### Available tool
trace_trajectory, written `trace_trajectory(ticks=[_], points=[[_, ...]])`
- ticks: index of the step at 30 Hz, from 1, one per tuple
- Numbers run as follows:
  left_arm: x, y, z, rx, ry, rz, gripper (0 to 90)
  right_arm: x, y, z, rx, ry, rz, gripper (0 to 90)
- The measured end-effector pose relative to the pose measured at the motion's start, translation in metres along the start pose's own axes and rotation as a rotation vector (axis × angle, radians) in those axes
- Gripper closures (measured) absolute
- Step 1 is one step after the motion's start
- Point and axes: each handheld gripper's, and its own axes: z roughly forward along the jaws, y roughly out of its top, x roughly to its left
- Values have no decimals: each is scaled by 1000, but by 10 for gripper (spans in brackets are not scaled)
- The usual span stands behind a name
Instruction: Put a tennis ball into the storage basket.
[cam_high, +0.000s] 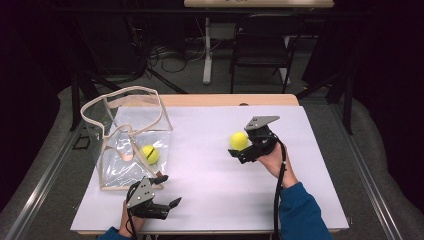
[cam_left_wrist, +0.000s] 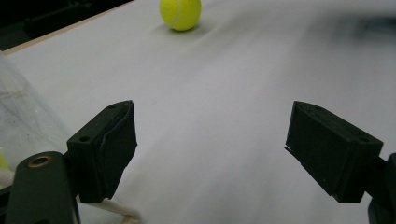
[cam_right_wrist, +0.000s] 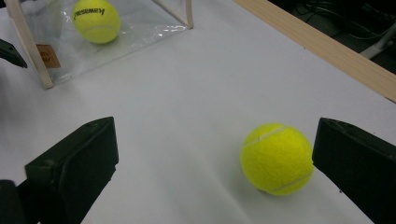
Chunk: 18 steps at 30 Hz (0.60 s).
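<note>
A clear bag (cam_high: 125, 135) with beige trim stands at the table's left, and a yellow tennis ball (cam_high: 150, 154) lies inside it. A second tennis ball (cam_high: 239, 140) rests on the white sheet right of centre. My right gripper (cam_high: 245, 146) is open around this ball; in the right gripper view the ball (cam_right_wrist: 276, 158) sits on the table close to the right jaw, with my right gripper (cam_right_wrist: 215, 172) spread wide. The bag (cam_right_wrist: 116, 42) and its ball (cam_right_wrist: 96, 20) lie beyond. My left gripper (cam_high: 169, 191) is open and empty by the bag's front corner, jaws (cam_left_wrist: 210, 149) wide apart.
The white sheet (cam_high: 210, 190) covers most of the wooden table (cam_high: 225, 99). A dark chair (cam_high: 262, 45) and a table leg (cam_high: 207, 50) stand behind the far edge. The bag's wall (cam_left_wrist: 18, 121) is close to the left gripper's left jaw.
</note>
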Motion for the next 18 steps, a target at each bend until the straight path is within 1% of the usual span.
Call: trace_trajectory(ticks=[2, 3, 4, 6, 9, 10, 11, 14, 16, 18], points=[[0, 0, 0, 0, 0, -2, 159, -1, -2, 0, 3, 4, 2, 0], [0, 0, 0, 3, 0, 2, 159, -2, -7, 2, 2, 18, 4, 0], [0, 0, 0, 5, -1, 3, 160, -2, -9, 2, 2, 23, 12, 0], [0, 0, 0, 9, 0, 8, 160, -3, -11, 2, 0, 22, 9, 0], [-1, -1, 1, 11, 2, 2, 159, -5, -18, 3, -1, 17, 19, 0], [-1, -1, 1, 10, 1, 2, 160, -6, -19, 4, 10, 16, 22, 0], [-1, -1, 1, 12, -2, 6, 159, -7, -20, 4, 16, 9, 15, 0], [-1, -1, 2, 18, -6, 11, 160, -10, -21, 2, 9, -3, 16, 0], [-1, -1, 3, 11, -4, 9, 160, -13, -22, 2, 8, -15, 13, 0], [-1, -1, 3, 13, -4, 4, 160, -18, -24, 2, 7, -24, 25, 0]])
